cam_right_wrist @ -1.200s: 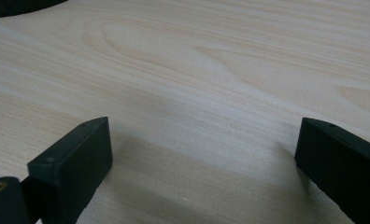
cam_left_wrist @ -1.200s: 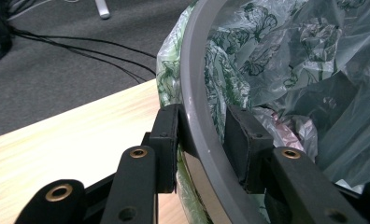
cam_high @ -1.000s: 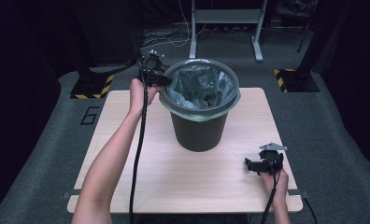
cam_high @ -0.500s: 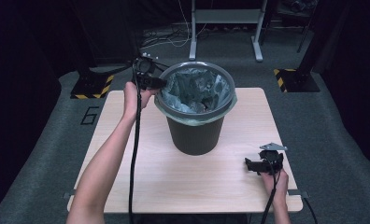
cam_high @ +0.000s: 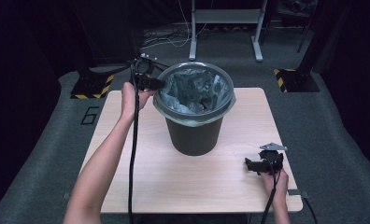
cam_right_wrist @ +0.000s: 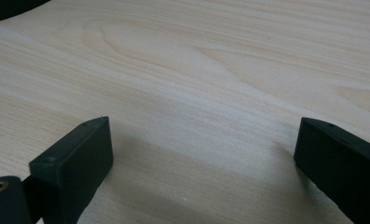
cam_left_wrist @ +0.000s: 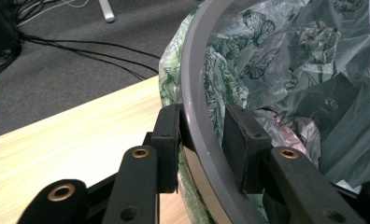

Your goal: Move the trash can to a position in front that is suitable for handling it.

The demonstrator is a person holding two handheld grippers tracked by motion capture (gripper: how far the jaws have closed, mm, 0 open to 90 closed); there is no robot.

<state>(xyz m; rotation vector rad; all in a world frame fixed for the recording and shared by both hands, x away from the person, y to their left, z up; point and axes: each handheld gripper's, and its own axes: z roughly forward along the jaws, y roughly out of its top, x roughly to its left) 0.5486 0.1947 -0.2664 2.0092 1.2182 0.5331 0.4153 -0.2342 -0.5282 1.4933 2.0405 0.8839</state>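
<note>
- High view: a dark bin (cam_high: 193, 135) stands at the centre of the frame on a light wooden table (cam_high: 141, 177). A grey ring (cam_high: 160, 108) runs around its mouth, and a pale green liner bag (cam_high: 192, 88) fills the opening.
- High view: the left gripper (cam_high: 156, 84) sits at the upper left of the bin, at the ring's edge, held in the person's left hand (cam_high: 130, 95). The bin's base appears raised off the table on that side; this cannot be confirmed from this angle.
- High view: the right gripper (cam_high: 254, 166) rests at the lower right of the frame, well apart from the bin, held in the right hand (cam_high: 274, 179). A grey three-cornered plate sits on top of it.
- Left gripper view: supplies the contact detail that the high view lacks. The two black pads (cam_left_wrist: 169, 140) clamp the grey ring (cam_left_wrist: 199, 107) between them, one outside and one inside the bin.
- Left gripper view: the liner bag (cam_left_wrist: 286, 51) is thin, translucent film printed with dark flower outlines. It folds over the ring and hangs outside at the left (cam_left_wrist: 171, 70). Crumpled film lies deeper inside; its contents cannot be identified.
- Right gripper view: both jaws are spread wide apart at the lower corners of the frame, grasping nothing, with bare wood grain (cam_right_wrist: 197, 84) between them.
</note>
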